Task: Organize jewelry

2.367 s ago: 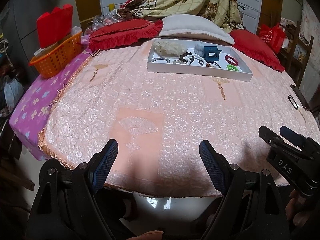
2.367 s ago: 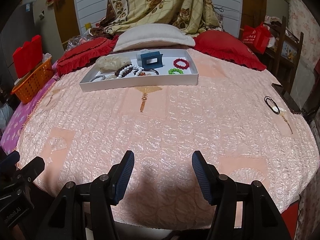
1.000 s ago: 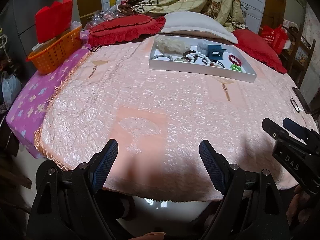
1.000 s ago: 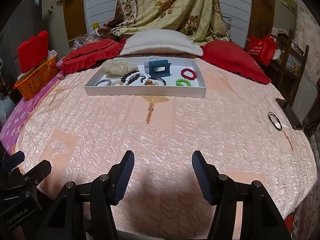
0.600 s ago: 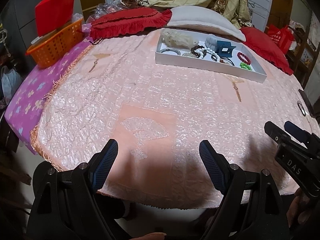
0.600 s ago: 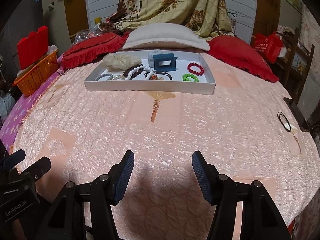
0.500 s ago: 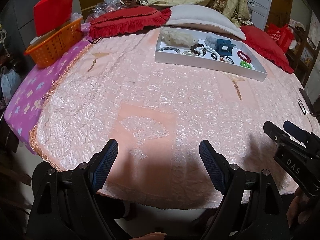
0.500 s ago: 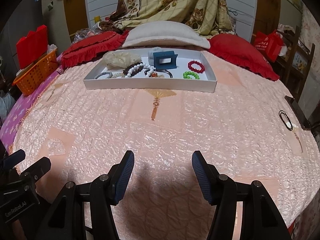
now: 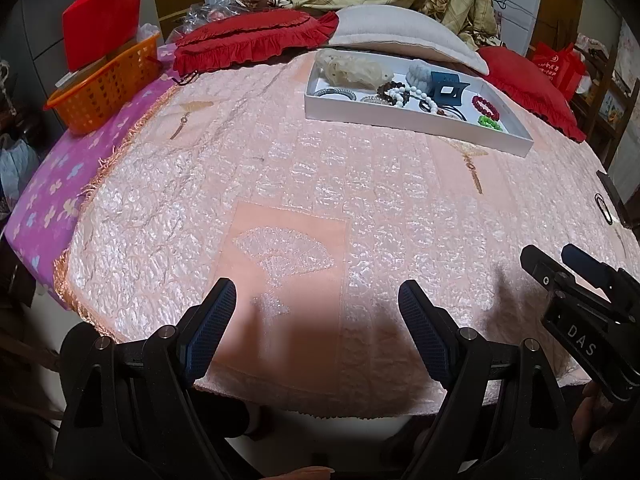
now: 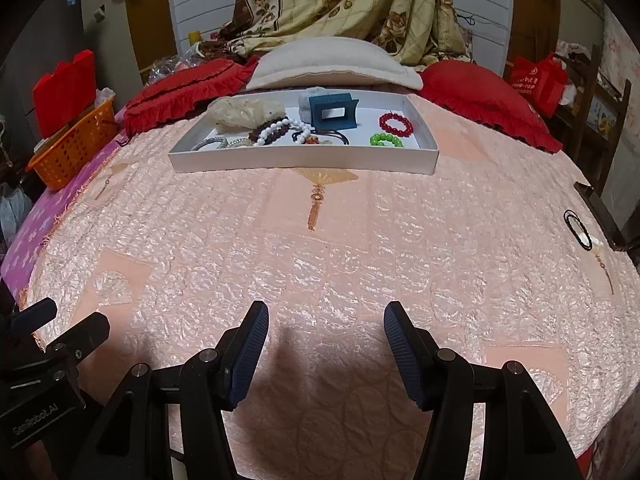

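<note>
- Nearest to us, the left gripper (image 9: 316, 300) tilts down over the near edge of the pink quilted bedspread (image 9: 320, 184), well short of the white tray (image 9: 416, 122); its fingers are spread with nothing between them.
- The right gripper (image 10: 324, 322) takes the same downward tilt on the near side of the tray, fingers likewise spread and empty.
- Right of the tray, near the bed's edge, we see a black hair tie (image 10: 577, 223) lying alone.
- Inside the tray lie a blue claw clip (image 10: 333, 111), a white bead bracelet (image 10: 286, 128), a red bead bracelet (image 10: 395, 123) and a green bead bracelet (image 10: 386, 140).
- Beyond the tray rests a cream pillow (image 10: 332, 63).
</note>
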Motion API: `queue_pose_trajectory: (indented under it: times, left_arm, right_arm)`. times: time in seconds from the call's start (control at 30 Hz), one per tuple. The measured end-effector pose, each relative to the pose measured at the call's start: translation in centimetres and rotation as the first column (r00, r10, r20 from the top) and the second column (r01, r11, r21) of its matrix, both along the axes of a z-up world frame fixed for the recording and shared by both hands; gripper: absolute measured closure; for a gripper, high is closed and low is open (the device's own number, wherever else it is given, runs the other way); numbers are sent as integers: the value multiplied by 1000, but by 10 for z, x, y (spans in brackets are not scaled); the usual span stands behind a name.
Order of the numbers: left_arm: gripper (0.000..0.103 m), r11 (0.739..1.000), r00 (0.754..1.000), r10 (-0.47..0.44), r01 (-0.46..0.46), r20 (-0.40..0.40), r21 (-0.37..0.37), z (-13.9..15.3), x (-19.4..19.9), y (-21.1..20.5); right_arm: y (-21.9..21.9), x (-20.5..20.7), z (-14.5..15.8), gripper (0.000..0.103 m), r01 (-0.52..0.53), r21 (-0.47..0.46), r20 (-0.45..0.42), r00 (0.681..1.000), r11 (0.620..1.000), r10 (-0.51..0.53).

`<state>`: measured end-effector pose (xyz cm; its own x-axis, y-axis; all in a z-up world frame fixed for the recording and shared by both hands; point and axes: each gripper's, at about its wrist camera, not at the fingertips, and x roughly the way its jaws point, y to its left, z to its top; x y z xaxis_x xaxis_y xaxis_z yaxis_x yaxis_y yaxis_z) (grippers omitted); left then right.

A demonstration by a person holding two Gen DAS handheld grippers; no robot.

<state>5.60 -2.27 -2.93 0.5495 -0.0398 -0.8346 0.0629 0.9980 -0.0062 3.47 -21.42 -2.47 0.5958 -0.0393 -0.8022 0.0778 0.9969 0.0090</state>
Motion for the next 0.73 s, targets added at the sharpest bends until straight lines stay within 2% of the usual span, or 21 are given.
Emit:
queue_pose_trajectory:
  times: [0.5,0.73]
  left_arm:
    - [19,1000,1000,-5,5,-8,-10,0,-2,-2]
    - [20,1000,999,-21,20,42,12,8,-1,-5]
  right_arm:
    - [0,-3,0,45,4,11,7,1000,1000,-4]
    - [1,-2,-3,45,-3,12,-1,1000,1000,3]
